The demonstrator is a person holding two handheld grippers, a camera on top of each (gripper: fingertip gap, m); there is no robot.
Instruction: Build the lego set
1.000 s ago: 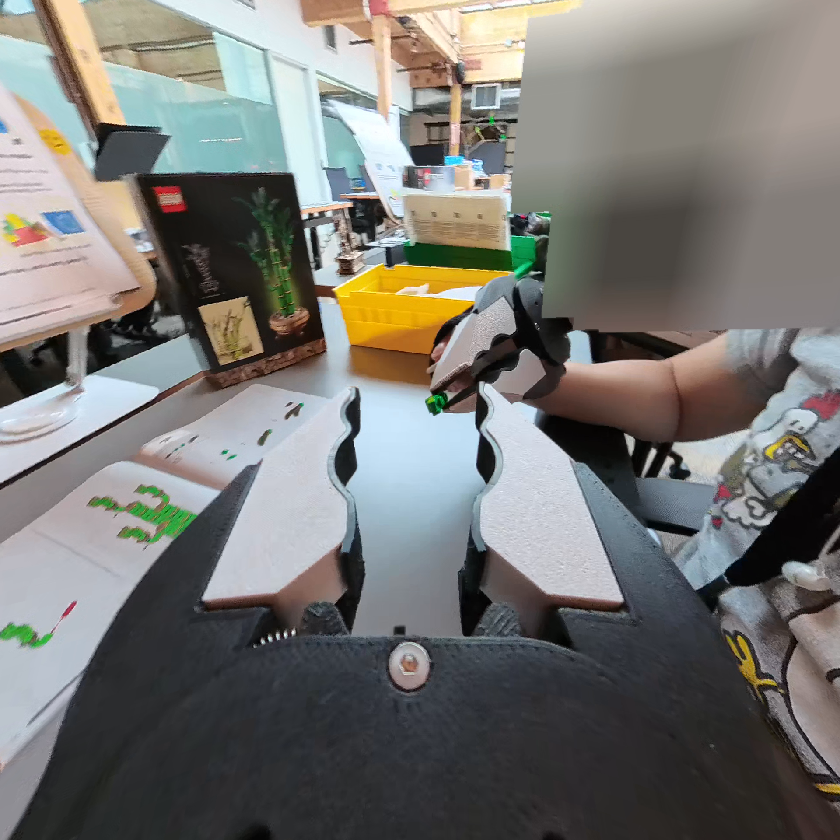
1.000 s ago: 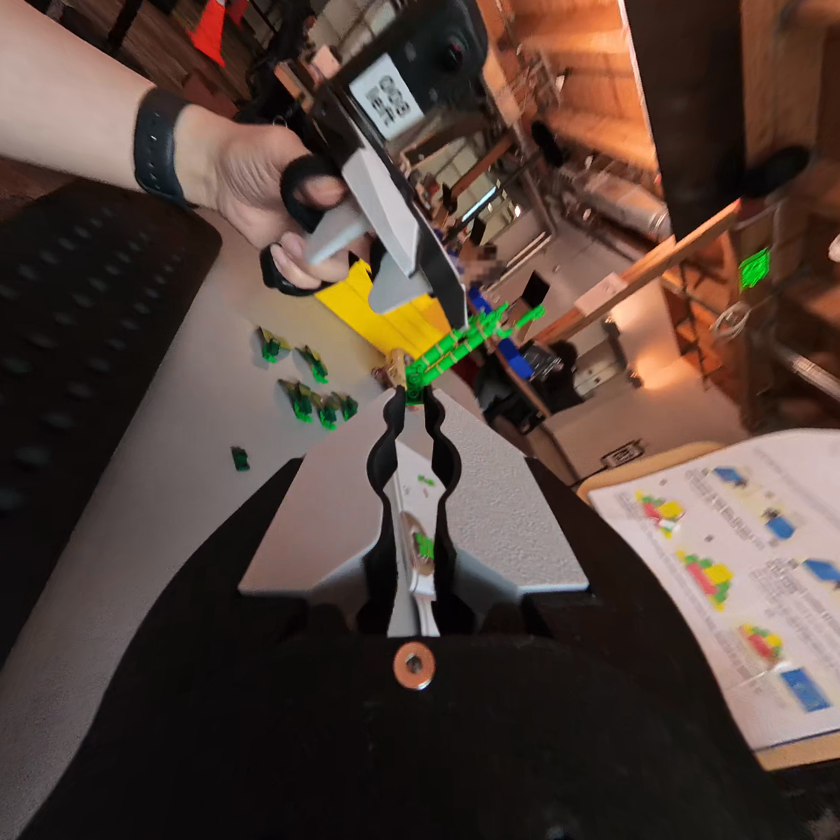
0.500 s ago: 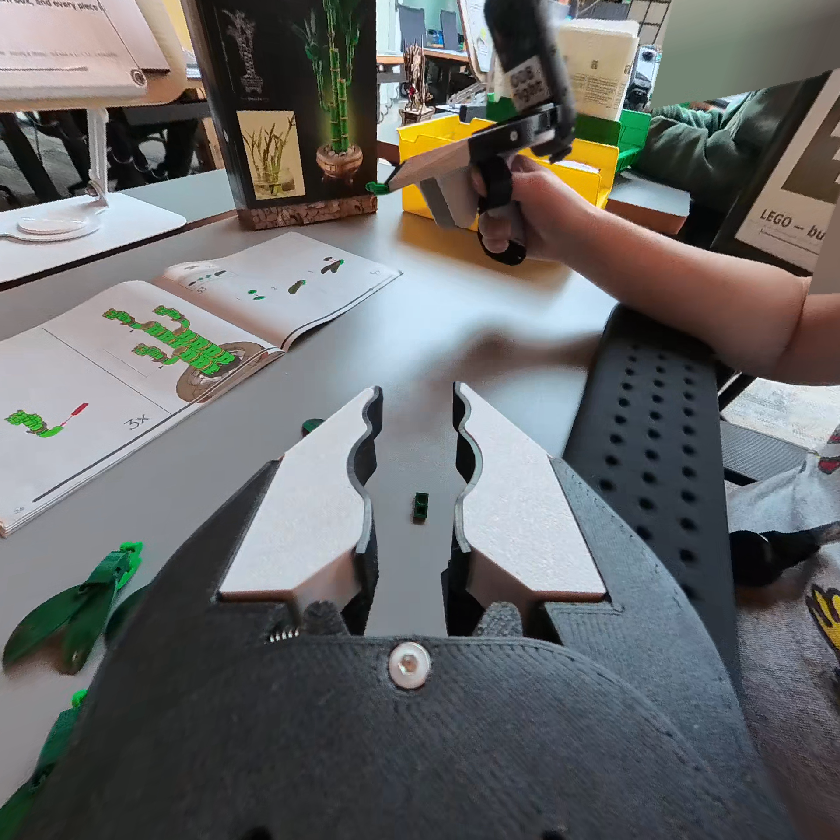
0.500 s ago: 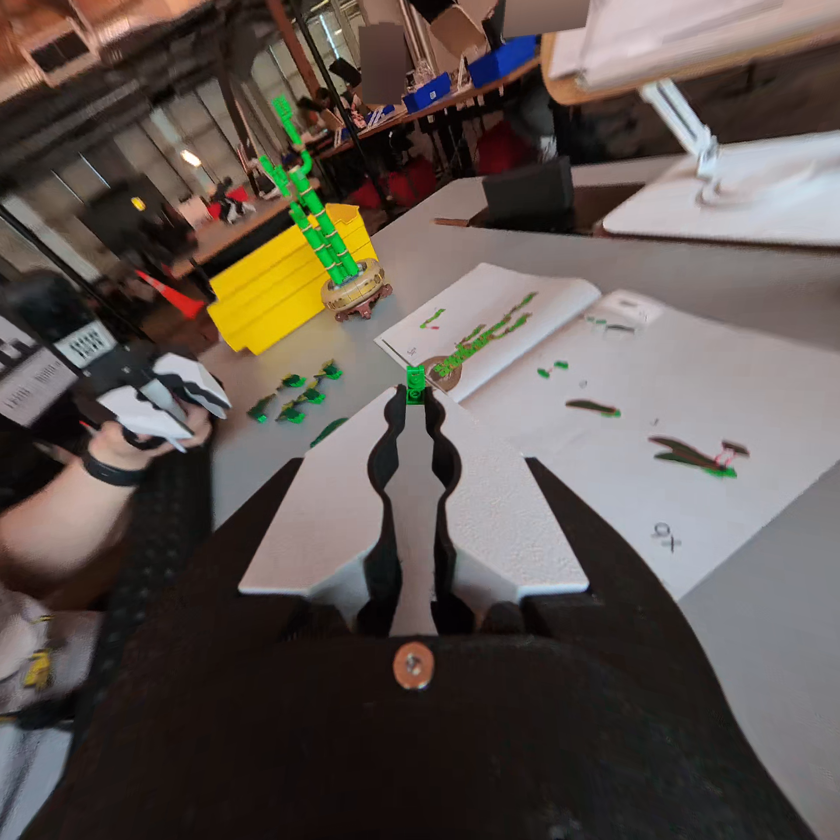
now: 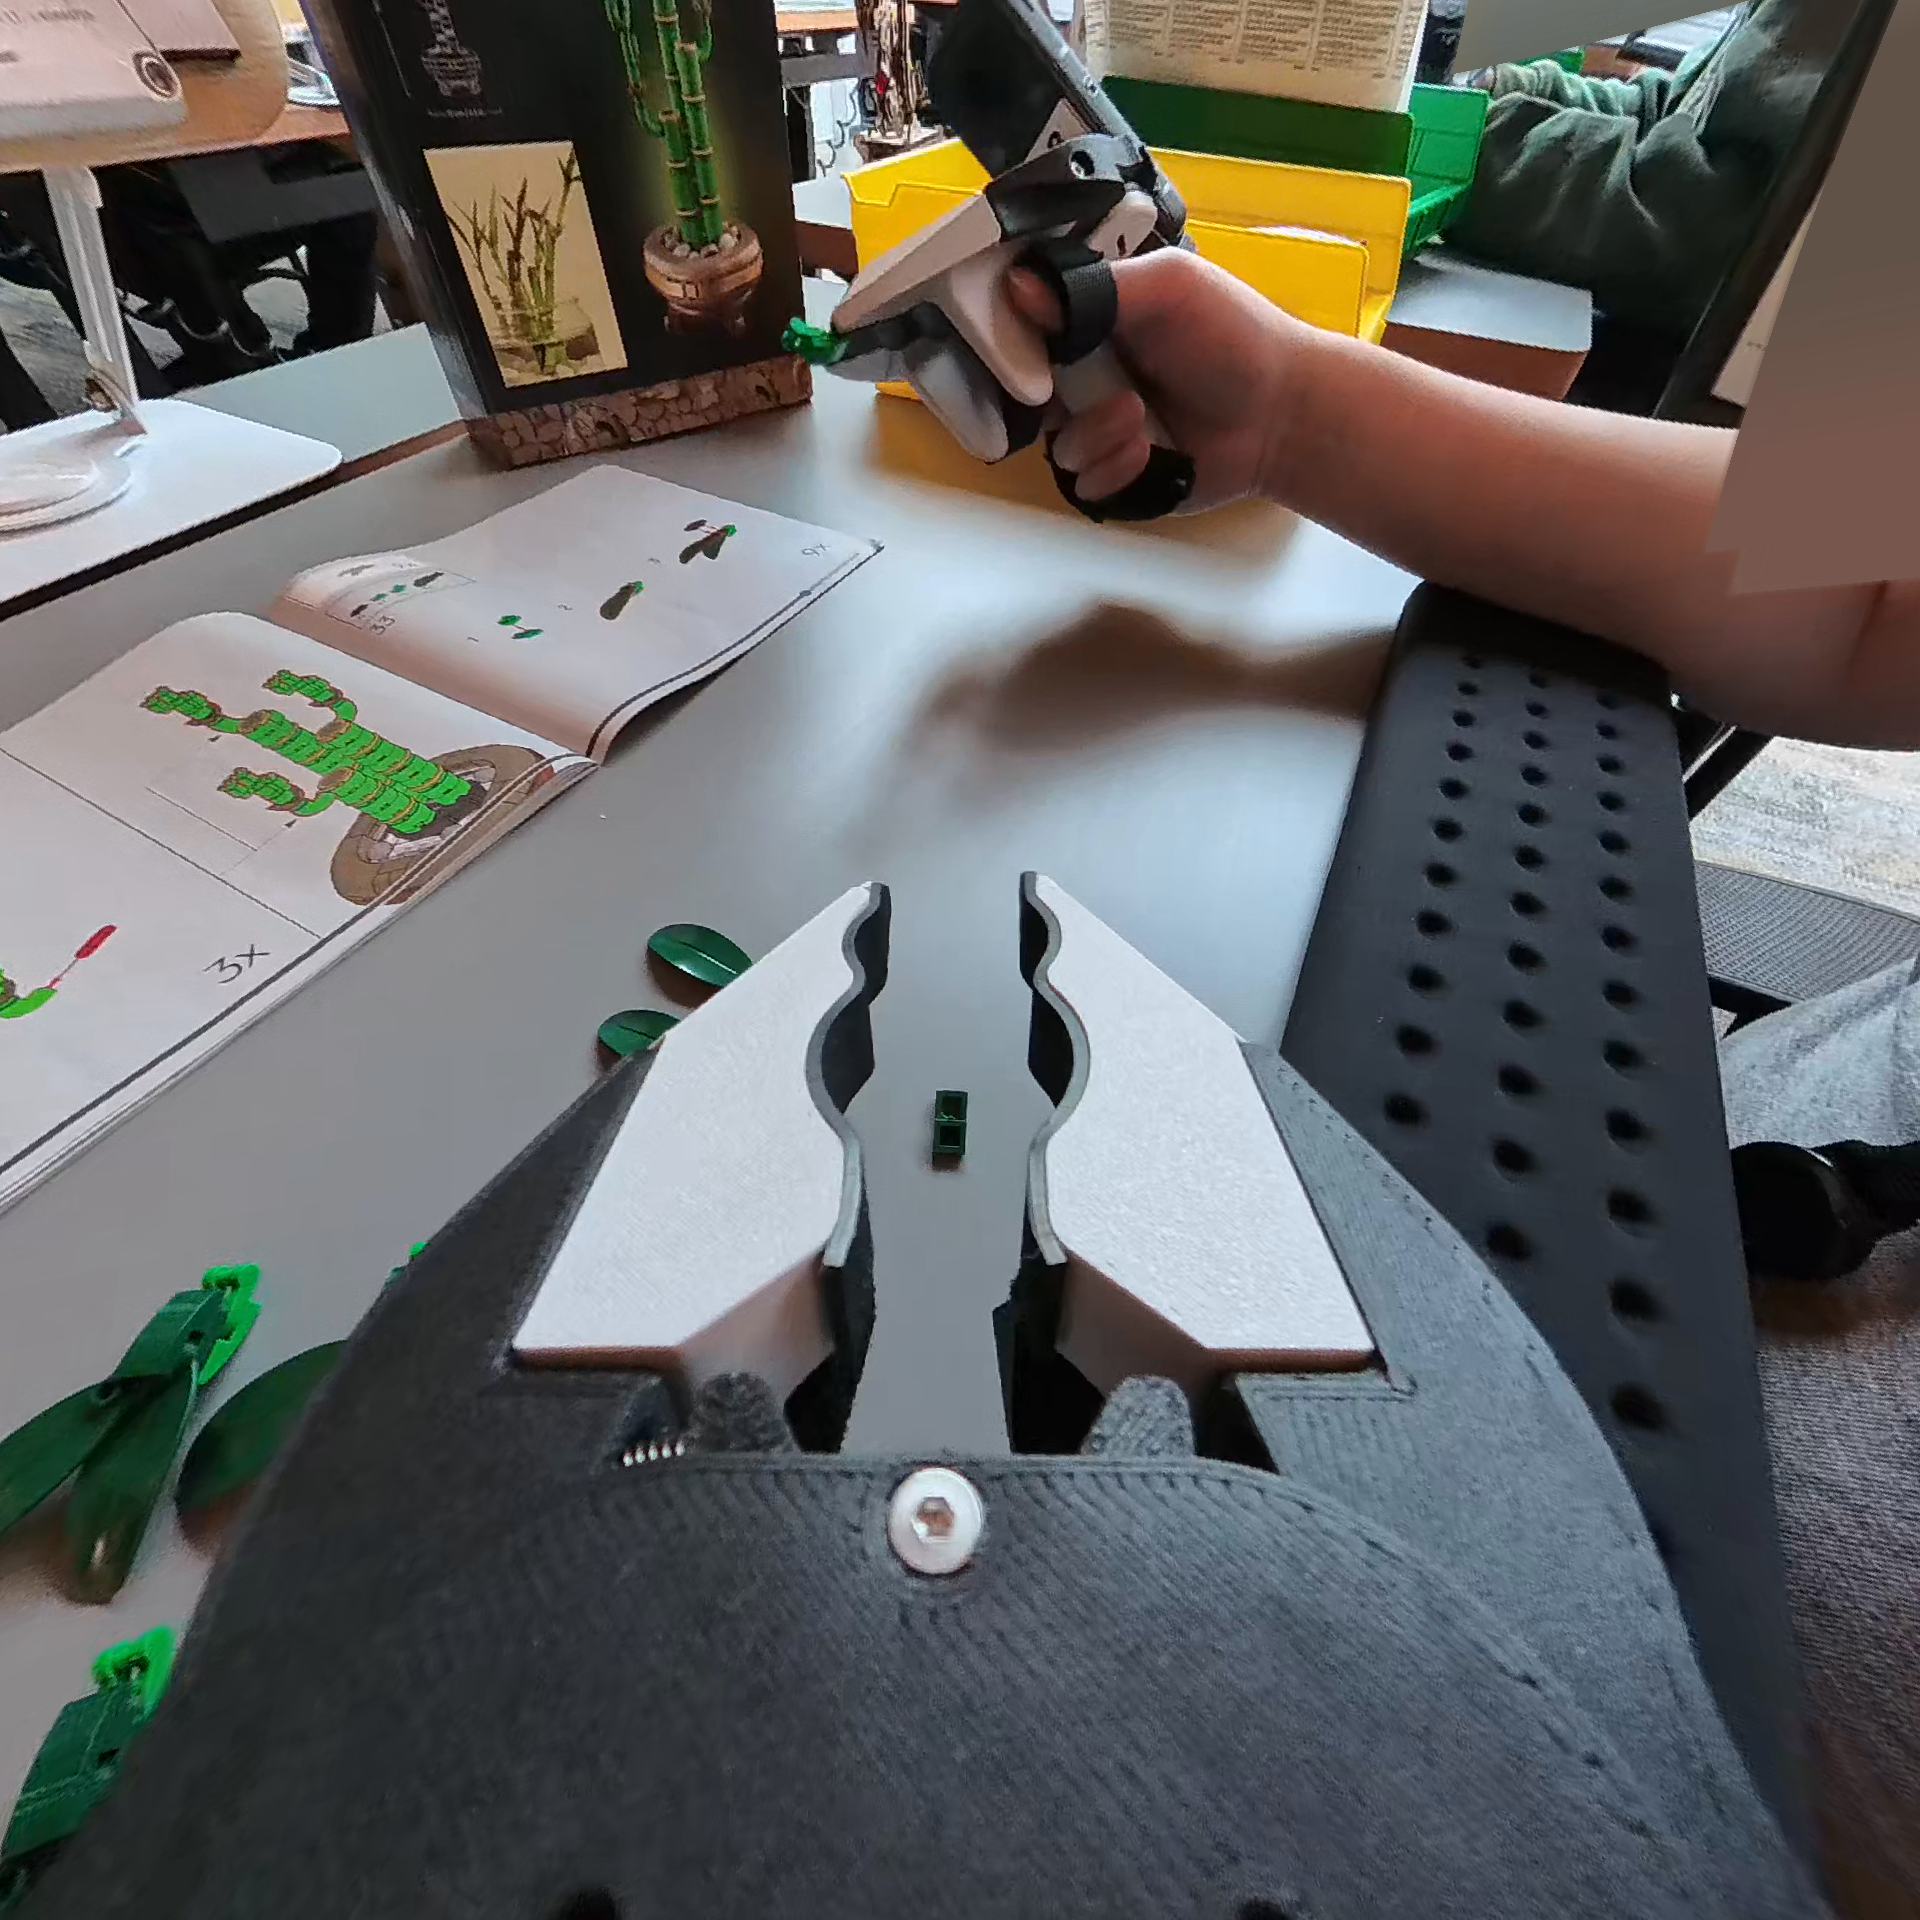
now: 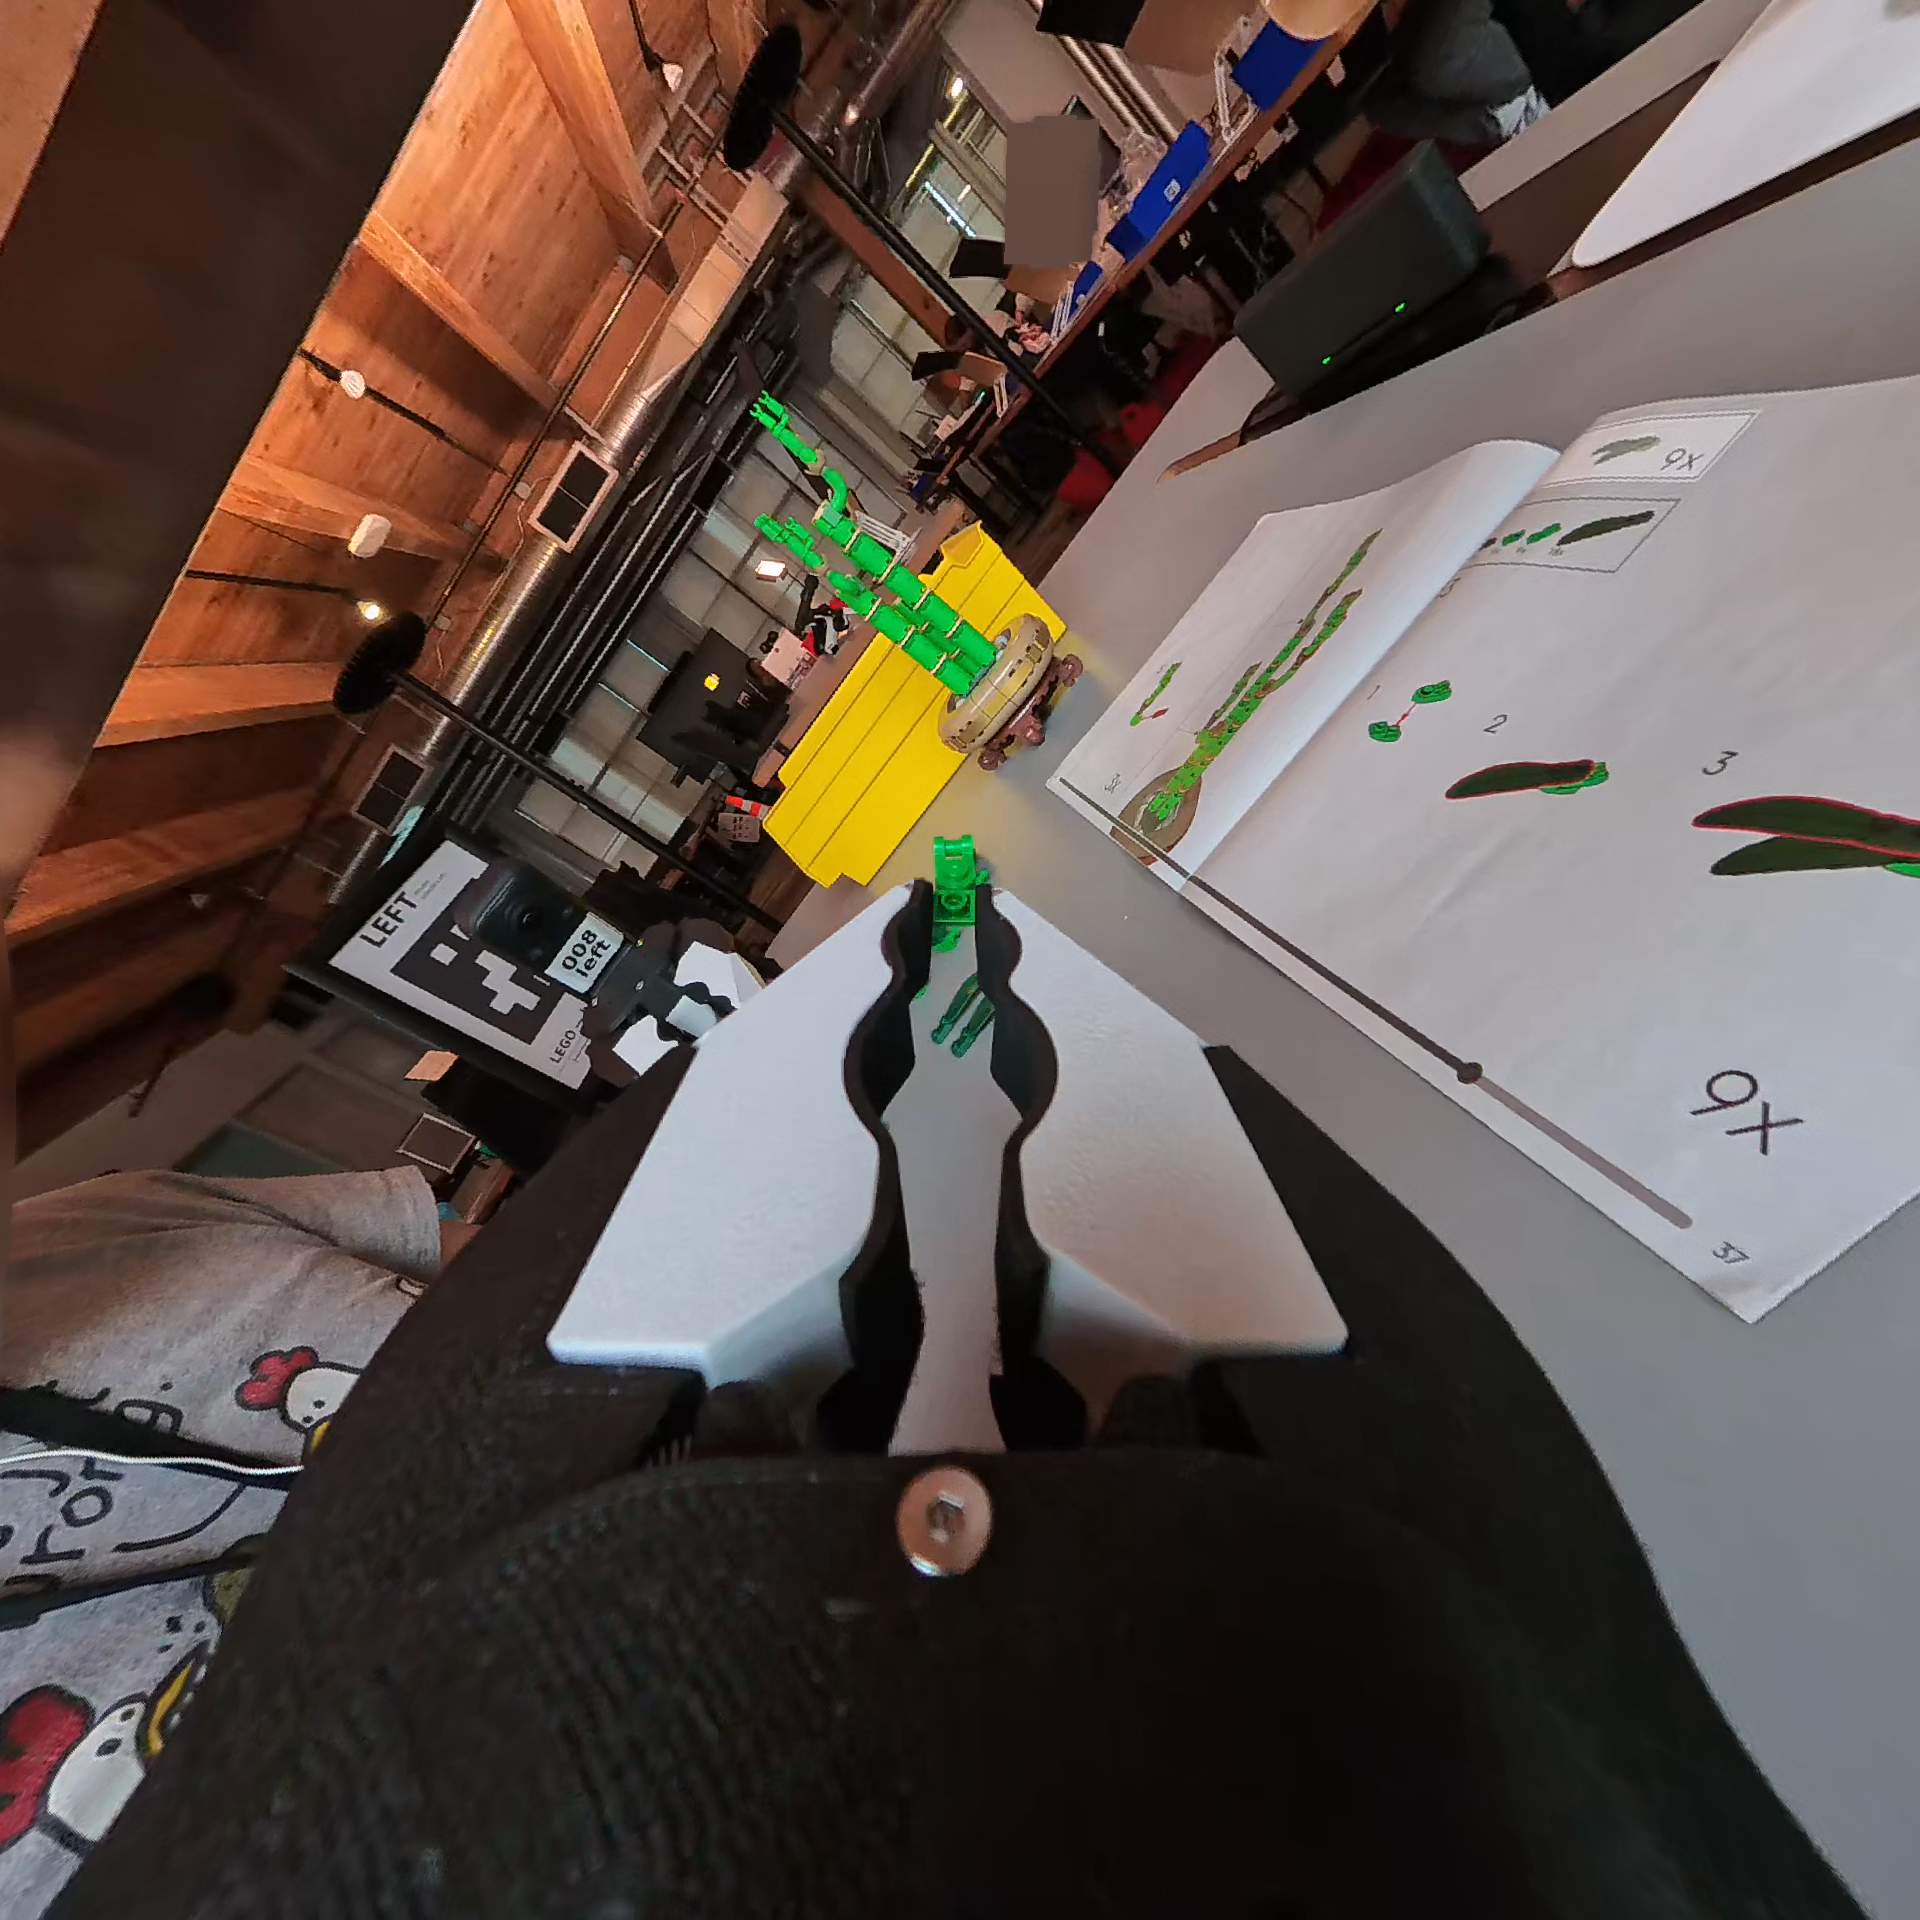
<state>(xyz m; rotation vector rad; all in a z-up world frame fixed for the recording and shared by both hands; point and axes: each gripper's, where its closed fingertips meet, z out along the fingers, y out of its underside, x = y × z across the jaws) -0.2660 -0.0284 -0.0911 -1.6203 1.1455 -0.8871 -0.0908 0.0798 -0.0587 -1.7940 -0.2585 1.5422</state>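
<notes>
My left gripper (image 5: 954, 906) is open over the grey table (image 5: 1039, 727). A small dark green brick (image 5: 948, 1124) lies on the table between its fingers, not touched. My right gripper (image 6: 951, 902) is shut on a small bright green clip piece (image 6: 954, 878); it also shows in the left wrist view (image 5: 821, 341), held up near the set's box (image 5: 582, 208). The built bamboo model (image 6: 914, 613) in its tan pot stands far off by a yellow bin (image 6: 894, 748). Dark green leaf pieces (image 5: 698, 954) lie beside and left of my left gripper.
An open instruction booklet (image 5: 312, 748) lies left of centre, and shows in the right wrist view (image 6: 1558, 790). A black perforated pad (image 5: 1527, 987) lies along the table's right edge. A yellow bin (image 5: 1278, 229) and a white stand base (image 5: 156, 468) stand at the back. About 20 centimetres separates my left fingertips from my right.
My left gripper swung down from looking across the room to hover over the small dark green brick. My right gripper, still holding the clip piece, moved and rolled to face the booklet and the bamboo model.
</notes>
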